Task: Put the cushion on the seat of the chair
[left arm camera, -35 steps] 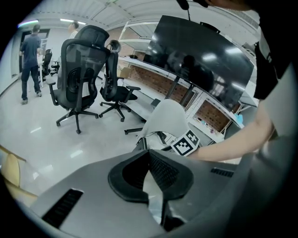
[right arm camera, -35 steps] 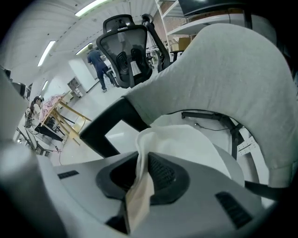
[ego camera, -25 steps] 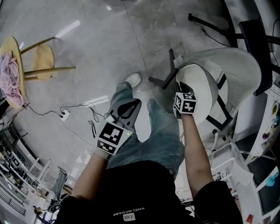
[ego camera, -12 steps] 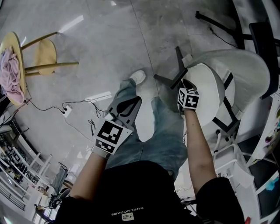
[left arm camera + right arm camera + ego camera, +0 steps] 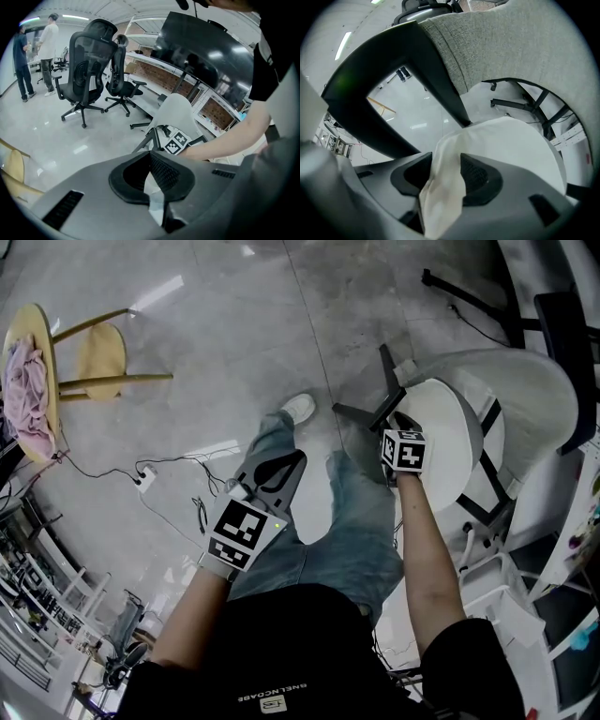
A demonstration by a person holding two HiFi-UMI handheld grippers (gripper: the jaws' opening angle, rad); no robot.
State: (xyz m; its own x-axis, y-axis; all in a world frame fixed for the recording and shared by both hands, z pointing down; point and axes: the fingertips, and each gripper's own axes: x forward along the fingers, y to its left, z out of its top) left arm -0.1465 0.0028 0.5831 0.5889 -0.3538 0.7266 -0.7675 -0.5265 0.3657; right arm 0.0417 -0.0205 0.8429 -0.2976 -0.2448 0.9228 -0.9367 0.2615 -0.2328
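A round white cushion [image 5: 459, 442] lies on the seat of the grey shell chair [image 5: 525, 381] at the right of the head view. My right gripper [image 5: 396, 420] points steeply down at the cushion's near edge. In the right gripper view its jaws [image 5: 447, 161] are opening, and a bunched fold of the cushion [image 5: 511, 140] stands loosely between them, under the chair's grey back [image 5: 511, 47]. My left gripper [image 5: 298, 457] hangs over the person's legs, away from the chair. Its jaws [image 5: 150, 157] meet at the tips, with nothing held that I can see.
Black chair legs [image 5: 361, 409] splay on the floor just left of the cushion. A wooden stool with pink cloth [image 5: 28, 390] stands far left, near a power strip with cables [image 5: 142, 482]. White racks [image 5: 506, 606] crowd the lower right. Office chairs [image 5: 86, 70] stand farther off.
My right gripper has sunk a little onto the cushion's near edge. The left gripper has stayed where it was.
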